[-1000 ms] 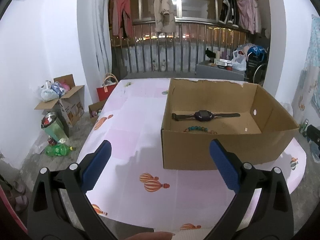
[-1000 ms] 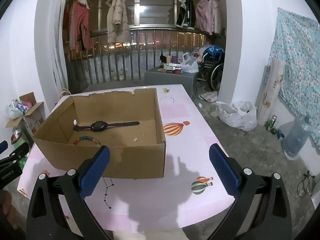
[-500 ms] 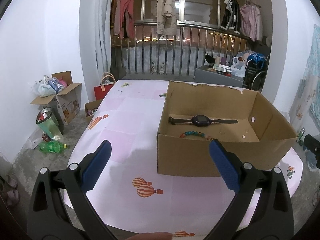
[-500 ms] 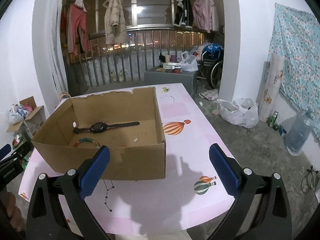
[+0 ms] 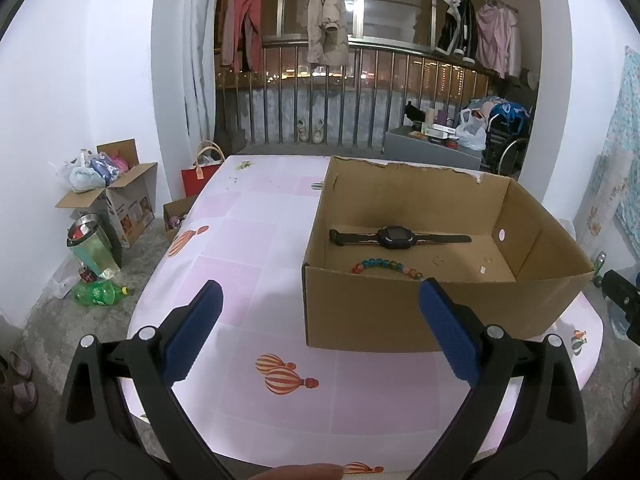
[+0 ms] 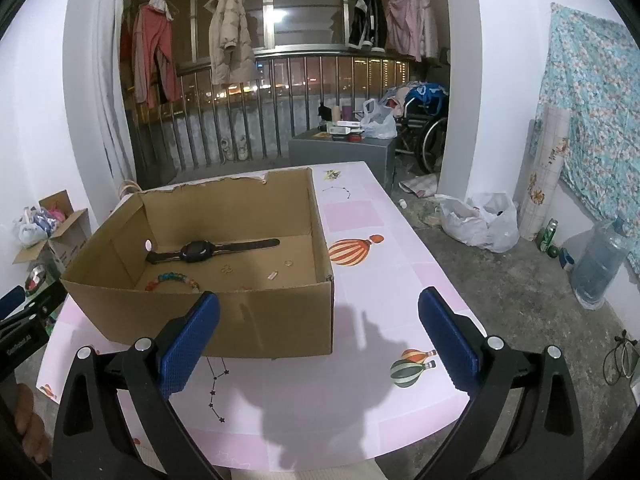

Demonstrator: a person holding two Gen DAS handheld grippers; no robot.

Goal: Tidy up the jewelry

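**Two empty grippers, one box with the jewelry inside**

Two grippers hung above a big table (image 5: 248, 240) with a pink cloth and balloon pictures. Most of the far side of the table was taken up by a brown cardboard box (image 5: 400, 312) with no lid. Both grippers were back from the box and touched nothing.

The left gripper (image 5: 320, 332) had its blue pads spread wide and held nothing. The right gripper (image 6: 318, 334) was spread wide too, and it was also empty.

Inside the box lay a black watch (image 6: 198, 251), flat on the bottom near the back wall. Closer to the front wall lay a bead bracelet (image 6: 172, 280) with many colors. Then came the tiny things (they were hard to make out): a small ring (image 6: 288, 263), a little looped piece (image 6: 227, 268) and a small pale bit (image 6: 272, 275).

No jewelry showed on the cloth outside the box. So the job looked almost done, or all done, as far as anyone could tell. The things in the box were spread apart, not in a heap.

Some parts were hidden. The front wall of the box covered the near strip of its floor, so something small could have sat there. The near edge of the table was cut off behind the grippers.
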